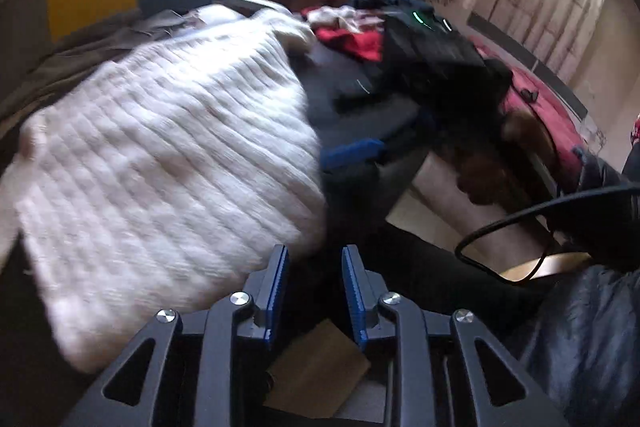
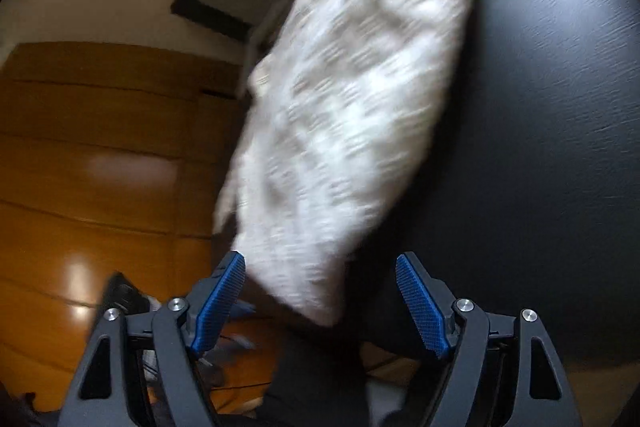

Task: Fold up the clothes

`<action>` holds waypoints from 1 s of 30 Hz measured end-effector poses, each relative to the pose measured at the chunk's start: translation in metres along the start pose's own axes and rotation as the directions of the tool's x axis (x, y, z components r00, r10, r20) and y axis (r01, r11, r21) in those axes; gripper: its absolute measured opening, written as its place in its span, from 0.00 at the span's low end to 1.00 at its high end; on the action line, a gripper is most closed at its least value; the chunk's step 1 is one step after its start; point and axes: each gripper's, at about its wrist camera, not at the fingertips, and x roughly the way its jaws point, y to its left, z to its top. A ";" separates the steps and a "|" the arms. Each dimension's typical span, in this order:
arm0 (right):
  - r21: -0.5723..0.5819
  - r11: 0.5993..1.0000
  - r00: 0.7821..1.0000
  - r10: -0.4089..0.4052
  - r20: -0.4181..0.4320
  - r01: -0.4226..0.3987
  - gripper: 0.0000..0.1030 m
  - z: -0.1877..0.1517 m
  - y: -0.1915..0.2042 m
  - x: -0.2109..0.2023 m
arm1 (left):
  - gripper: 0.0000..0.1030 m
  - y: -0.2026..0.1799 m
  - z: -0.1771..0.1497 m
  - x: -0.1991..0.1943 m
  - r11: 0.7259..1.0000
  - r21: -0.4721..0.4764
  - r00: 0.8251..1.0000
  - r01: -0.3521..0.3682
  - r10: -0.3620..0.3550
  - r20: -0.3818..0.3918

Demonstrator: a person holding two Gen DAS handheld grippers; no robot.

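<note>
Reviewing both wrist views, I log the following.
Left wrist, garment: I see the cream knit sweater (image 1: 168,163) lying flattened in a squarish fold on the dark table (image 1: 352,115), which I judge is a finished or nearly finished fold.
Left wrist, left gripper (image 1: 315,291): fingers stand narrow with a clear gap, nothing between them; they sit just off the sweater's near edge, apart from it.
Left wrist, backlog: a pile of clothes (image 1: 360,35), red, white and dark, waits beyond the sweater; I judge it is kept there to leave folding space.
Left wrist, other tool: the right gripper (image 1: 352,151) hovers past the sweater's edge.
Right wrist, right gripper (image 2: 320,291): fingers spread wide, holding nothing; the sweater's near corner (image 2: 304,291) lies below, blurred.
Right wrist, surroundings: wooden floor (image 2: 92,155) beside the table.
Writing: no legible brand or label in either view.
</note>
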 end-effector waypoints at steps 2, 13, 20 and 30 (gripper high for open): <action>0.023 0.995 0.996 0.092 0.001 -0.092 0.77 0.007 0.001 0.009 | 0.27 -0.006 -0.006 0.017 1.000 0.015 0.999 -0.014 0.015 -0.031; -0.076 0.974 0.976 0.211 -0.059 -0.215 0.86 0.076 0.075 0.053 | 0.27 0.050 0.017 0.028 0.973 -0.205 0.992 -0.106 0.119 0.050; -0.102 0.982 0.987 0.156 -0.029 -0.158 0.87 0.115 0.090 0.060 | 0.27 0.138 0.035 0.003 0.870 -0.472 0.972 -0.145 0.215 0.098; -0.052 0.990 0.976 -0.119 0.182 0.130 0.56 0.040 -0.002 -0.015 | 0.27 0.175 0.026 0.006 0.827 -0.562 0.981 -0.029 0.132 0.143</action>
